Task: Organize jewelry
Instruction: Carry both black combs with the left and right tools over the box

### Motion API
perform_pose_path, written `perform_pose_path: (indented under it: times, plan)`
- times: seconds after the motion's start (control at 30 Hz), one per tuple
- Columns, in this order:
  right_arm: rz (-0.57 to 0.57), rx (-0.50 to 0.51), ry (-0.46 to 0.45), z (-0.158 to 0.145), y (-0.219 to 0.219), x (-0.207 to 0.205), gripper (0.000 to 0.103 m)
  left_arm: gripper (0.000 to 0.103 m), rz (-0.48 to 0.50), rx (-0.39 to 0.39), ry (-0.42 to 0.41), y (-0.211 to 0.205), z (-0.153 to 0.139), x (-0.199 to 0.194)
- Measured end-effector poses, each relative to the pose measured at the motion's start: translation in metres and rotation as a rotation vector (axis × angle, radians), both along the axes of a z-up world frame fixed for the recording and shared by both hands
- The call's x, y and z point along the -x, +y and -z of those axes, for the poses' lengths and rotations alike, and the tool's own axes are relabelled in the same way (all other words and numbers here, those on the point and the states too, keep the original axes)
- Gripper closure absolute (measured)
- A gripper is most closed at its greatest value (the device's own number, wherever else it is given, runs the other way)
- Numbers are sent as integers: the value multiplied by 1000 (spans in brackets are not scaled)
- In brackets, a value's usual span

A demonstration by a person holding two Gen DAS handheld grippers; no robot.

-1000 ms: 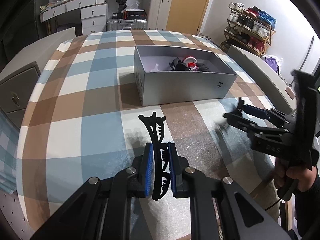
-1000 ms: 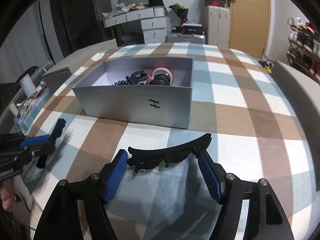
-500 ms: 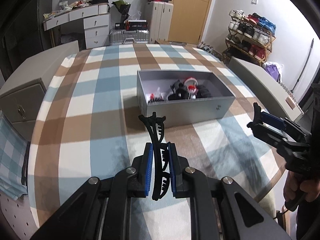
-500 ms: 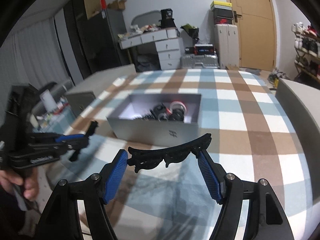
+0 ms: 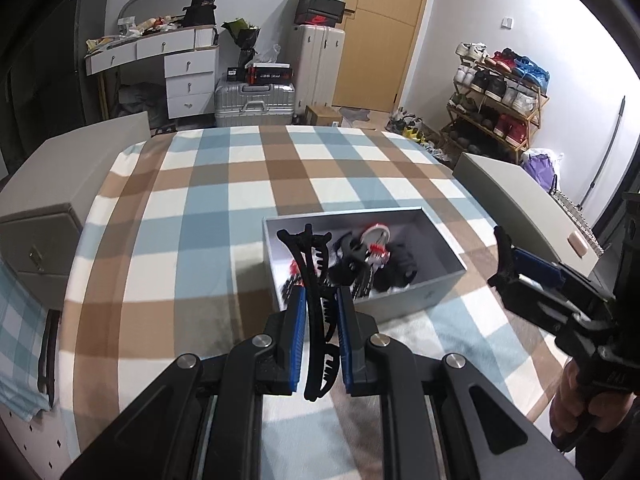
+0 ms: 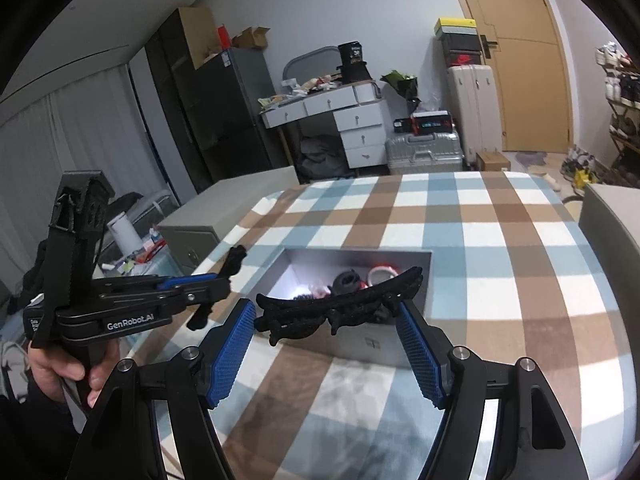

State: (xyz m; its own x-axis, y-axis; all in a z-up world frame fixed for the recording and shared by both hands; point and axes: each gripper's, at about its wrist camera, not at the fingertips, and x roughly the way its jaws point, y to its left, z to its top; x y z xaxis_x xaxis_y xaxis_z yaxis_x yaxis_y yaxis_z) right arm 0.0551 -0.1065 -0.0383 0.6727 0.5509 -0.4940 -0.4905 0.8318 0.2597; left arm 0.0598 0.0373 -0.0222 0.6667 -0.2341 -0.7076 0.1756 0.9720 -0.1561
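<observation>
The left gripper (image 5: 319,308) is seen pressed together on a black clip (image 5: 316,276), which is pinched flat between the blue pads (image 5: 294,320). The clip is held lengthwise along the fingers: its toothed far end reaches past the fingertips and its near end hangs back toward the gripper body. It is carried above the checked cloth (image 5: 200,240), and in the left wrist view its far end is seen over the near left corner of the grey box (image 5: 424,292). From the right wrist view the left gripper (image 6: 224,280) is seen side on, with the clip (image 6: 236,258) sticking out above and below its tip, and it is gripped by the left hand (image 6: 64,372).

The right gripper (image 6: 326,320) is spread wide, and a second clip (image 6: 340,300) is held crosswise between its fingertips, one end at each pad (image 6: 236,344). This clip is also held off the cloth (image 6: 500,280) and is seen in front of the box (image 6: 372,344). In the left wrist view the right gripper (image 5: 532,276) is found at the right, beside the box, with the second clip (image 5: 504,256) at its tip and the right hand (image 5: 576,412) on the handle.

The box is set on the cloth, open at the top. Black pieces (image 5: 400,264) and a red and white ring (image 5: 376,236) are kept inside it.

Beyond the cloth, drawers (image 5: 188,80), a suitcase (image 5: 254,100), a door (image 5: 380,32) and a shoe rack (image 5: 500,92) are seen.
</observation>
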Motion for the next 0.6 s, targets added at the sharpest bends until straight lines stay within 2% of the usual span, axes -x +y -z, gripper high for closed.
perform_pose_path:
  times: [0.6]
  plan:
    - [-12,-29,-25,-7,8,-54,31,93,59,44,30,-23,-1,-51]
